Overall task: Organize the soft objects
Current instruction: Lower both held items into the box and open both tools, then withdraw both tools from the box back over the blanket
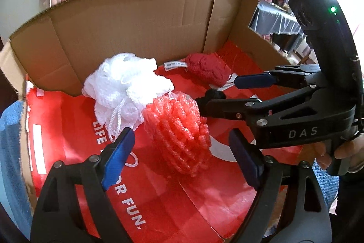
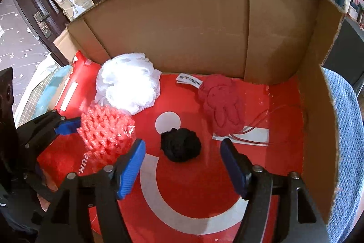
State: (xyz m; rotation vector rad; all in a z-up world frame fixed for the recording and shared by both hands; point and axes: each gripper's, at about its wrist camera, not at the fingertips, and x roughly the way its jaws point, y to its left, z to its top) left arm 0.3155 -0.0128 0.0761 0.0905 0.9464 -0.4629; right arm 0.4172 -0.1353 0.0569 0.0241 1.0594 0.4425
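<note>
Four soft things lie on a red bag [image 1: 159, 208] that lines the floor of a cardboard box [image 1: 136, 26]. They are a white mesh pouf [image 1: 127, 88], a pink foam net [image 1: 179, 131], a dark red plush [image 1: 207, 67] and a black fuzzy ball [image 2: 180, 147]. My left gripper [image 1: 179, 140] is open, and the pink net sits between its blue pads without touching them. My right gripper [image 2: 182, 146] is open too, straddling the black ball with a gap on both sides. In the left wrist view the right gripper [image 1: 227, 92] reaches in from the right and mostly hides the ball.
Tall cardboard walls [image 2: 182, 26] close the box at the back and right. A blue towel [image 2: 345, 129] lies outside the right wall and also shows at the left [image 1: 11, 152]. A hand [image 1: 329, 156] holds the right gripper's handle. A white label [image 2: 188, 81] lies near the plush.
</note>
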